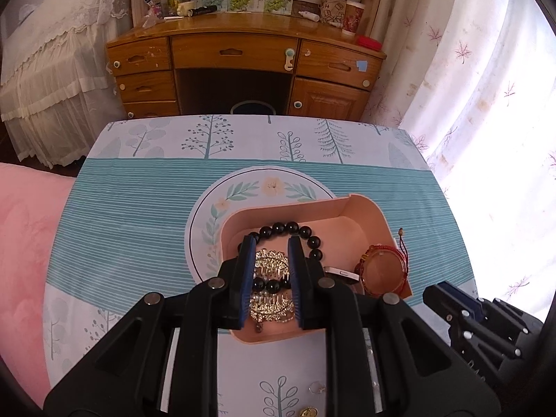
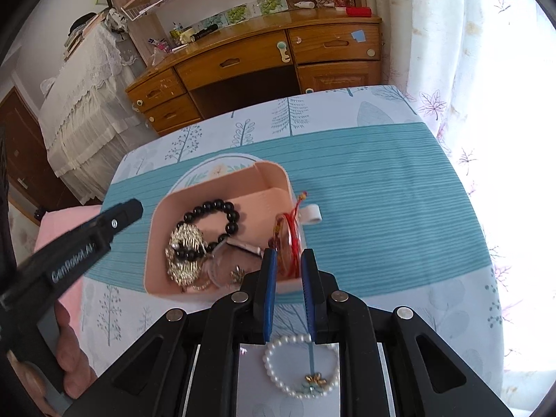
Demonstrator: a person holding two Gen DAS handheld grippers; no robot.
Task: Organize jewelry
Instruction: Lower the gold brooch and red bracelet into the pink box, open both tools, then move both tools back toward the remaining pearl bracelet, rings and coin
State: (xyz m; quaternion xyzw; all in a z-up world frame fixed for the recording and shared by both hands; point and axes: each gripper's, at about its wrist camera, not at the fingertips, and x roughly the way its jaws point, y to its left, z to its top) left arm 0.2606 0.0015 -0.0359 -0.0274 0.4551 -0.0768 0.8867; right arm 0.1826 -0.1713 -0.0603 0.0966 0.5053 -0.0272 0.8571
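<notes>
**A:** Where was the pearl bracelet (image 2: 278,378)?

**B:** On the near side of the pink box (image 1: 361,205), flat on the tablecloth (image 1: 139,208) and apart from the box. The right gripper (image 2: 288,257) hung over it, pitched steeply down, with its tips at the box's near right corner.

**A:** Was that gripper gripping anything?

**B:** No. Its blue pads (image 2: 270,278) stood a narrow gap apart and pressed on nothing. Through the gap you could see only the box's near wall and the red cord bracelet (image 2: 290,236).

**A:** And the left one?

**B:** A hand (image 2: 69,358) was wrapped around its handle, on the near left of the box. The left gripper (image 1: 271,243) also sloped down, with its tips above the box's left half. Its jaws were slightly parted and empty. In the right wrist view its tip stood clear of the box, to the left of it.

**A:** What lay inside the box?

**B:** A gold hair comb (image 1: 271,260) lay on the near left, with the black bead bracelet (image 1: 295,227) looped across it towards the far wall. The red cord bracelet sat against the right wall.

**A:** And anything else outside the box?

**B:** A small ring (image 1: 318,387) and a gold pendant (image 1: 307,411) lay on its near side.

**A:** And beyond the box?

**B:** Well past it stood the wooden desk (image 1: 243,45).
</notes>
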